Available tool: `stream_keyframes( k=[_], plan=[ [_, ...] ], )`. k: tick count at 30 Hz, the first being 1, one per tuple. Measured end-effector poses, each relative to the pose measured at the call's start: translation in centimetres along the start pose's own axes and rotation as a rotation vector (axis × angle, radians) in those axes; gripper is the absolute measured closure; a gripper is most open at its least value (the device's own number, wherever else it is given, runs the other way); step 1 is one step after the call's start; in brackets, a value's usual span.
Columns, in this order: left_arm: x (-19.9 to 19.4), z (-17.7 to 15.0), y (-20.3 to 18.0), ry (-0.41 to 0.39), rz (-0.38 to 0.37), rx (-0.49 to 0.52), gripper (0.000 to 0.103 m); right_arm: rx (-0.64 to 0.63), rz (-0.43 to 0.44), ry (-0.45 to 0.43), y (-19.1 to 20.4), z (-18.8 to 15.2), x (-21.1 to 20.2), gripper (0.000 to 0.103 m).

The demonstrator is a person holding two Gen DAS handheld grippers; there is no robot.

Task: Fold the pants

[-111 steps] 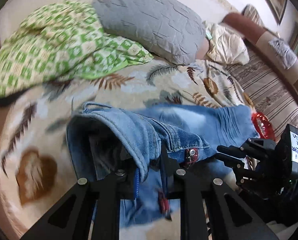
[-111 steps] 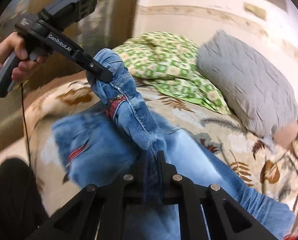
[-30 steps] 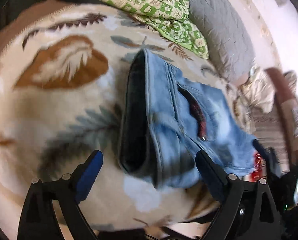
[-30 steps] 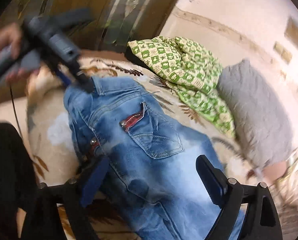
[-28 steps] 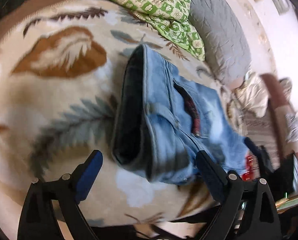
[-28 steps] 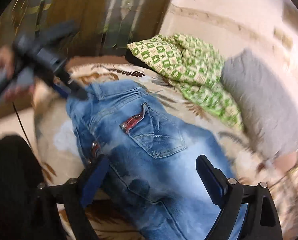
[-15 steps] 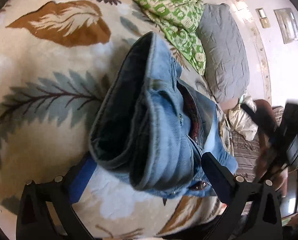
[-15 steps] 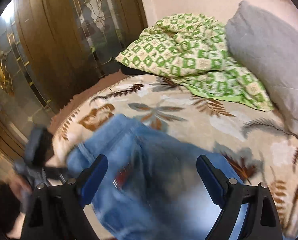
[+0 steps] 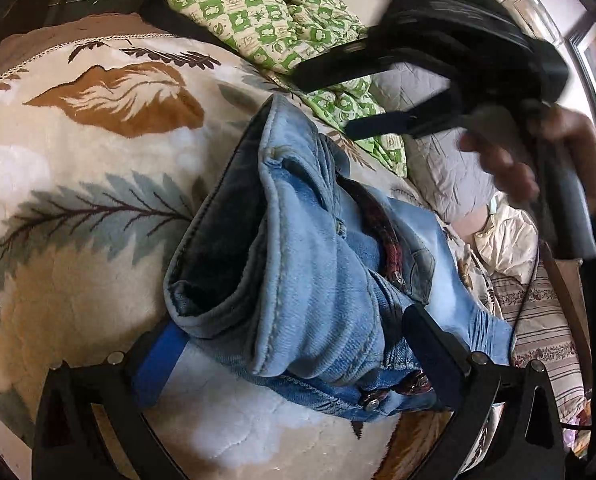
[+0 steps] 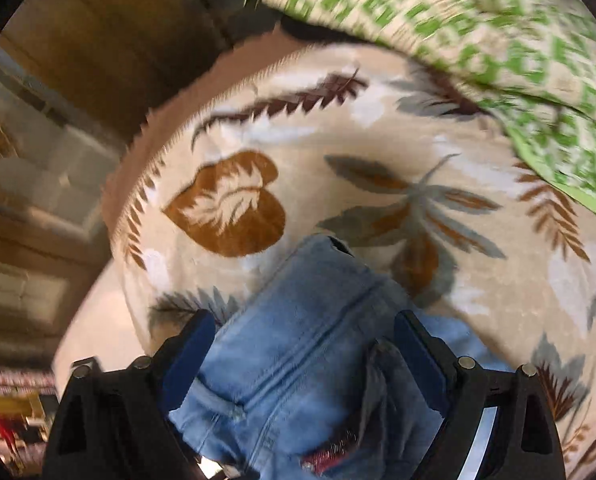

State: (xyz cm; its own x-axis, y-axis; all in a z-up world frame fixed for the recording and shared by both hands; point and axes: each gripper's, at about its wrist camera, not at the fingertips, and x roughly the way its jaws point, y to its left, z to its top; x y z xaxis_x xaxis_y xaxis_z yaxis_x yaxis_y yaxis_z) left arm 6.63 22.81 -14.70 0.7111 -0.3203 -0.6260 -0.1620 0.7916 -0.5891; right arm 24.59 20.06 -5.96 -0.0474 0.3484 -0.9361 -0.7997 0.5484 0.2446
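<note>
Where the jeans (image 9: 317,280) lie bunched on the leaf-print blanket (image 9: 78,200) of the bed, your left claw (image 9: 294,356) sits wide open, w/ the waistband end of the denim between its two fingers; whether either pad touches the cloth can't be told. The blue-padded finger (image 9: 158,364) is at the lower left edge of the pile, the other at its lower right, beside the metal rivets (image 9: 371,402). The waistband stands up in a thick roll, dark inner side facing left, red pocket trim (image 9: 387,240) showing on top. The legs run away toward the upper right of the left wrist view.

Your right claw (image 10: 301,360), seen in its own view, is also wide open, fingers astride a fold of the same jeans (image 10: 298,360); contact w/ the pads can't be told, and the frame is motion-blurred. From the left wrist view the right claw (image 9: 337,96) appears as a blurred black shape held above the bed, fingers apart, w/ your right hand (image 9: 509,168) on its handle.

Bkgd: green-checked quilt (image 9: 266,20) at the far side of the blanket, grey pillow (image 9: 449,160) just beside it, cream cloth (image 9: 505,240) and striped fabric (image 9: 537,320) at the right.
</note>
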Motion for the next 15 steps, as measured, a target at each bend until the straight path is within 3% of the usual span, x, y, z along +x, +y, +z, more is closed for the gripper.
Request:
stream_keyframes(
  k=[7,8,9,10,13,15],
  plan=[
    [-0.1,-0.2,0.2,-0.012,-0.005,0.014,0.0,0.042,-0.103,0.12,-2.4,1.4,5.2,0.011],
    [-0.4,-0.4,0.4,-0.013,-0.002,0.018,0.0,0.046,-0.108,0.136,-2.8,1.1,6.0,0.016],
    [-0.4,-0.3,0.3,-0.013,0.004,0.024,0.002,0.035,-0.119,0.148,-2.9,0.8,6.7,0.034],
    [-0.6,-0.5,0.4,-0.013,0.012,0.027,0.007,0.007,-0.14,0.161,-2.8,0.4,7.5,0.034],
    [-0.8,-0.7,0.7,-0.023,0.081,0.04,0.049,-0.017,-0.14,0.118,-2.5,0.1,6.9,0.046],
    [-1.2,-0.6,1.1,-0.027,0.054,0.016,0.058,-0.037,-0.156,0.1,-2.3,0.0,6.1,0.056]
  ],
)
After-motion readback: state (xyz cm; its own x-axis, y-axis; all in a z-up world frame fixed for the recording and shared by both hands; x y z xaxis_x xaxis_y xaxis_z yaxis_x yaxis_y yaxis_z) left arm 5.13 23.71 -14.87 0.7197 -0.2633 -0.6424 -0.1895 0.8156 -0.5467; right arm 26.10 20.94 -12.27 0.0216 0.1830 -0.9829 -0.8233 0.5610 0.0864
